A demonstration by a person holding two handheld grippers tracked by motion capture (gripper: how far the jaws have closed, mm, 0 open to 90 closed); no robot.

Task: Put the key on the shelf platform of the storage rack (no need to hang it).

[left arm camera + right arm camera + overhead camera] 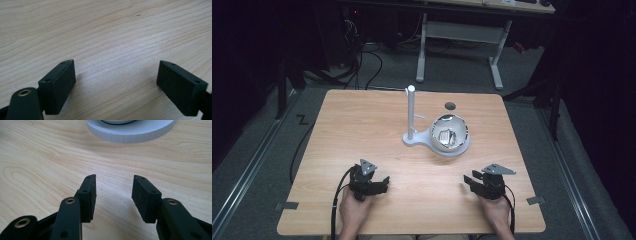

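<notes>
I am looking at the big light wooden table (362,125) first. In its middle is sitting a white plastic stand with a tall post (411,115), and a shiny silver bowl (450,134) is resting on its round base. I think I am just getting ready, and no reach has begun yet. Next I would need to bring my right hand-held gripper (468,181) forward to the bowl. The bowl is sitting well apart from it, farther up the table. My right hand-held gripper is spread, pinching nothing. My left hand-held gripper (384,182) is spread wide over bare wood, also pinching nothing.
</notes>
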